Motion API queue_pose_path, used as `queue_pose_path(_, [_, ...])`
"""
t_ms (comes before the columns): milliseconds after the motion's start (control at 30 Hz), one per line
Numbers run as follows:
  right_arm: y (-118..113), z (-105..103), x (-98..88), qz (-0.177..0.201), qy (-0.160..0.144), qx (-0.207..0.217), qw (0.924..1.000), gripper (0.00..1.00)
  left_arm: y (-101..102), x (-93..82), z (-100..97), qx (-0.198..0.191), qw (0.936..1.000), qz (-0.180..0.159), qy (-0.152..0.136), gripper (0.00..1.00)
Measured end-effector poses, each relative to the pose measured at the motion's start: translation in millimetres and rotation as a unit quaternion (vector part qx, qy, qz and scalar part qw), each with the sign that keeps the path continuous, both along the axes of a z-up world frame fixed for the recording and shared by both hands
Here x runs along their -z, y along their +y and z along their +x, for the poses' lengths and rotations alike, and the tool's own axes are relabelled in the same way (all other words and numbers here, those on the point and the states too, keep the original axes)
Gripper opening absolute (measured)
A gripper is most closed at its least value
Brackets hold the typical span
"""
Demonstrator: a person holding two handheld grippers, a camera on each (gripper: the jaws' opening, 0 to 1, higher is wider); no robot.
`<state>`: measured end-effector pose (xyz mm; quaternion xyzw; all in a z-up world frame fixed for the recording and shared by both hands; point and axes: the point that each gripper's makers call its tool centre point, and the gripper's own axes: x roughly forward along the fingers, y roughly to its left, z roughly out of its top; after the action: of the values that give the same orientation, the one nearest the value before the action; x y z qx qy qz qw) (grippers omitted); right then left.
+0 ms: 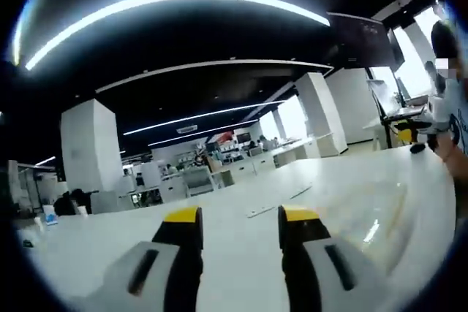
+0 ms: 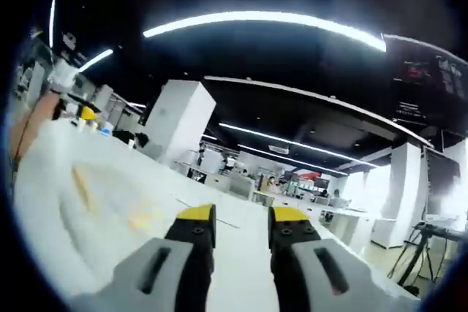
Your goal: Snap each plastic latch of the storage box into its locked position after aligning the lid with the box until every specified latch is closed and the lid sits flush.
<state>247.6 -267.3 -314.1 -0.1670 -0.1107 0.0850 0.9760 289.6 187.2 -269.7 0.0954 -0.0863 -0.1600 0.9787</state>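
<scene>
Right now your left gripper points out across a white tabletop, its two yellow-tipped jaws spread apart with nothing between them. Off to the left of that view stands a broad white pillar, with rows of desks behind it and long ceiling light strips arcing overhead. At the far right edge of the left gripper view a person stands beside the table, near a bright window.

Your right gripper is likewise released, its jaws parted over bare white tabletop and holding nothing. To the left in the right gripper view, faint yellowish reflections lie on the surface; whether a clear lid or box sits there, you cannot tell. A white pillar rises beyond, and a dark wall screen hangs at upper right. The storage box cannot be made out with any certainty.
</scene>
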Motion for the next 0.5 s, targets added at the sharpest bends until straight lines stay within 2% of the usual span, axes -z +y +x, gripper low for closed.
queue_pose_path(133, [-10, -1, 9.3, 0.040, 0.001, 0.000, 0.9992, 0.28, 30, 9.6, 1.2, -0.057, 0.9980, -0.024, -0.009, 0.41])
queue_pose_path(200, [-12, -2, 8.2, 0.041, 0.001, 0.003, 0.9991, 0.28, 38, 12.7, 1.8, -0.072, 0.9971, -0.022, -0.010, 0.41])
queue_pose_path(500, [-12, -3, 6.5, 0.002, -0.006, 0.036, 0.9993, 0.29, 48, 14.1, 1.9, -0.075, 0.9962, -0.041, -0.014, 0.42])
